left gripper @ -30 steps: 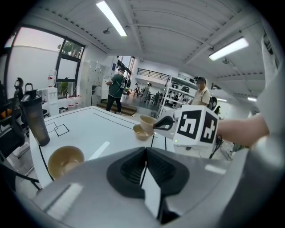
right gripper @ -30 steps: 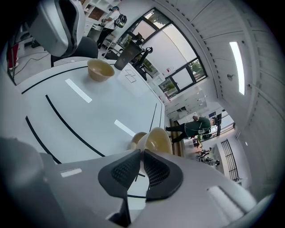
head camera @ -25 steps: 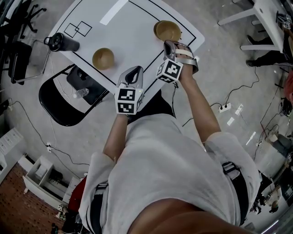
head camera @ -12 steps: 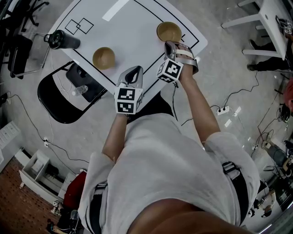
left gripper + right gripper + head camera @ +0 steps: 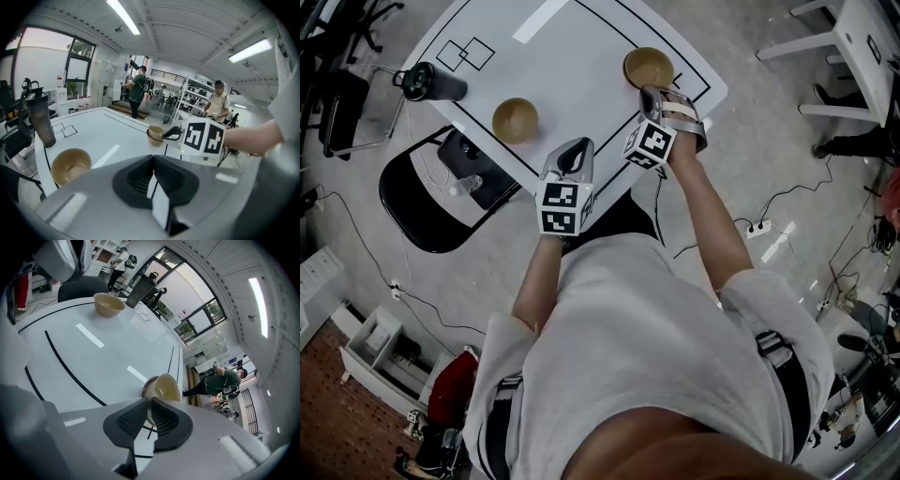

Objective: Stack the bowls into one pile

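Observation:
Two tan bowls stand on the white table (image 5: 572,66). One bowl (image 5: 515,119) sits alone near the left front edge, also seen in the left gripper view (image 5: 70,165). The other bowl (image 5: 648,67) is at the right, by the black line; it looks nested in a second bowl (image 5: 154,136). My right gripper (image 5: 650,92) is shut on its near rim (image 5: 164,389), which shows just past the jaws. My left gripper (image 5: 577,143) hangs over the table's front edge, shut and holding nothing (image 5: 152,159).
A black bottle (image 5: 427,82) stands at the table's left corner, near two small drawn squares. A black chair (image 5: 431,202) is tucked under the left side. Cables and a power strip (image 5: 759,223) lie on the floor at right. People stand far behind.
At the right gripper two offset rims showed a second ago; now they read as one round bowl. The left gripper and the lone bowl have stayed put.

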A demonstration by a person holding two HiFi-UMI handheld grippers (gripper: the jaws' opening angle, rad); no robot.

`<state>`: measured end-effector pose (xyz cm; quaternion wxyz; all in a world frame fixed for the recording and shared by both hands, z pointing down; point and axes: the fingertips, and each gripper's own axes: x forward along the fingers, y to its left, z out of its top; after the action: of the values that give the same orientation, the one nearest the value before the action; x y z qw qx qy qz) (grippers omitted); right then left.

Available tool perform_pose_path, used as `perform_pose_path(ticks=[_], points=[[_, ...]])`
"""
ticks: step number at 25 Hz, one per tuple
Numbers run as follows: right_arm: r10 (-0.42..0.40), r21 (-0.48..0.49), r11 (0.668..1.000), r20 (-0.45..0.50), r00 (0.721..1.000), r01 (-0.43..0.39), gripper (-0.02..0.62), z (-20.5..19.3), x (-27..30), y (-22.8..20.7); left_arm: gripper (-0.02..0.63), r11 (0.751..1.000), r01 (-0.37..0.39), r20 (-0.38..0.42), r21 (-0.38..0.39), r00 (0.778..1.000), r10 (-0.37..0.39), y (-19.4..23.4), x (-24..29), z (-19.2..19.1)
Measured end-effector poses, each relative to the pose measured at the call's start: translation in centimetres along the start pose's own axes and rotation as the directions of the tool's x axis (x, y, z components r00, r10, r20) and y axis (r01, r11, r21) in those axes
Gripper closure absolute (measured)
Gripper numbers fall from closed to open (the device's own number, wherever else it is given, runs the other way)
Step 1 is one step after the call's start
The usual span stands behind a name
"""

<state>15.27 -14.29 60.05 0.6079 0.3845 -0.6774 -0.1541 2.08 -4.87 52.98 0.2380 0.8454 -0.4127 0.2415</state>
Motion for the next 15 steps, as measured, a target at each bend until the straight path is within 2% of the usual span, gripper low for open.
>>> perform_pose_path(ticks=[8, 15], points=[[0.039, 0.007, 0.999, -0.02, 0.999, -0.039, 0.56, -0.2, 0.3, 0.6, 0.603, 1.0, -0.014, 0.007, -0.012, 1.0, 0.014, 0.5, -1.0, -0.2], [0.024, 0.005, 1.0, -0.007, 1.0, -0.024, 0.528, 1.4, -0.5, 0.3, 0.603, 0.999, -0.032, 0.025, -0.025, 0.999, 0.033, 1.6, -2.4, -0.4]])
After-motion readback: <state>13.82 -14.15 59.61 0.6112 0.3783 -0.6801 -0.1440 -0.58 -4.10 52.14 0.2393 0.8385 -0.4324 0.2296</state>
